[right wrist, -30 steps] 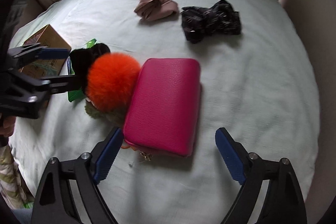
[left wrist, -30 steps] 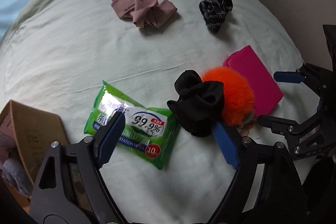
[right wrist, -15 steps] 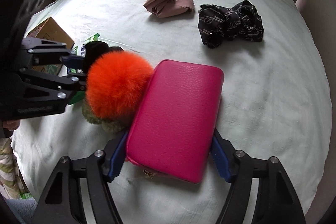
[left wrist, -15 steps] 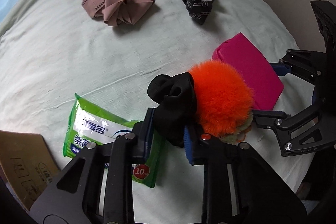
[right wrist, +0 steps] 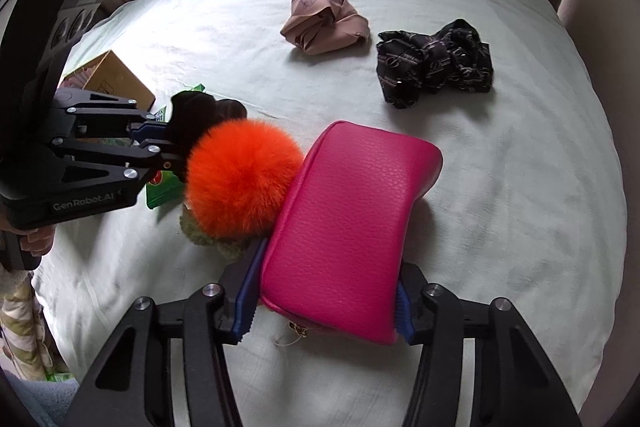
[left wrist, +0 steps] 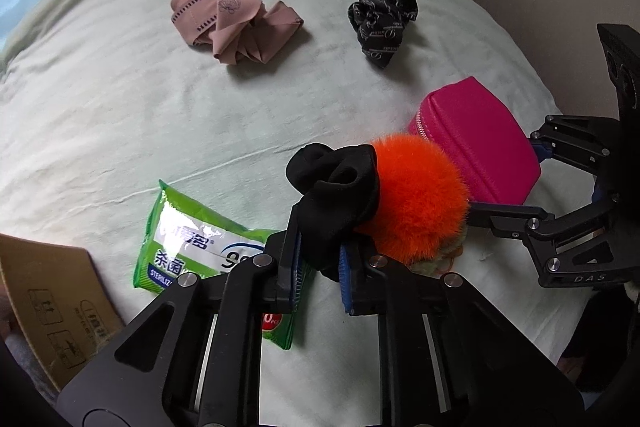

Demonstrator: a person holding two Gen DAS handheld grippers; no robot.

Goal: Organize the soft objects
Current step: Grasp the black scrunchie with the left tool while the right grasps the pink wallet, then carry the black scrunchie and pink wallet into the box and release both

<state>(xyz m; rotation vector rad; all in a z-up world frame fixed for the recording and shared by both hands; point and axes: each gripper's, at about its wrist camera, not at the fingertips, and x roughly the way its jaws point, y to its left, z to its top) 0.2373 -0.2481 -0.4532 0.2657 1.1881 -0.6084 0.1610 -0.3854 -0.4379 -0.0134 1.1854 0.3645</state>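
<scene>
My left gripper (left wrist: 319, 267) is shut on a black cloth (left wrist: 340, 187), lifted a little off the pale green bed sheet (left wrist: 120, 107). An orange pompom (left wrist: 416, 199) touches the cloth and lies on a green knit piece (right wrist: 204, 235). My right gripper (right wrist: 324, 307) is shut on a pink pouch (right wrist: 344, 227), tilted up at its near end; the pouch also shows in the left wrist view (left wrist: 480, 139). The left gripper also shows in the right wrist view (right wrist: 160, 143), holding the black cloth (right wrist: 192, 119).
A pink-beige folded cloth (left wrist: 232, 19) and a black patterned scarf (left wrist: 380, 19) lie farther back on the bed. A green wet-wipe pack (left wrist: 192, 239) lies under my left gripper. A cardboard box (left wrist: 52, 307) stands at the left edge.
Both grippers closed from wide open: the left on the black cloth, the right on the pink pouch. Both objects have started to lift off the sheet.
</scene>
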